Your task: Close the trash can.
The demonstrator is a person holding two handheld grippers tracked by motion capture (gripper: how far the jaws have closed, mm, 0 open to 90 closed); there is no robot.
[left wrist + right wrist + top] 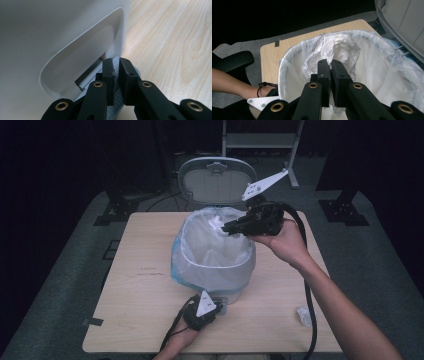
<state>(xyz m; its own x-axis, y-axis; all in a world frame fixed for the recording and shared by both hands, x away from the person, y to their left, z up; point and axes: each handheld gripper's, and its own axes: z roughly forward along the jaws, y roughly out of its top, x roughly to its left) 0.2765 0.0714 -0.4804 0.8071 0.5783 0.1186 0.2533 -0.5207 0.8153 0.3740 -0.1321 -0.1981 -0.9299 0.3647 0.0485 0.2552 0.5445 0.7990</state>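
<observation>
Both grippers are nearly closed. The right gripper [331, 63] pinches crumpled tissue [339, 47] above the bin liner [387, 75]. The left gripper [115, 62] presses the bin's pedal [100, 77], jaws almost together.

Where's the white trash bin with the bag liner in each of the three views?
High view: the bin stands mid-table, lid open behind it.
Left gripper view: the bin's white lower wall takes up the upper left; the left tool rests on its grey pedal.
Right gripper view: the lined bin mouth spreads across the centre and right, the right tool pinching crumpled white plastic.
Shared landmark: the wooden tabletop.
</observation>
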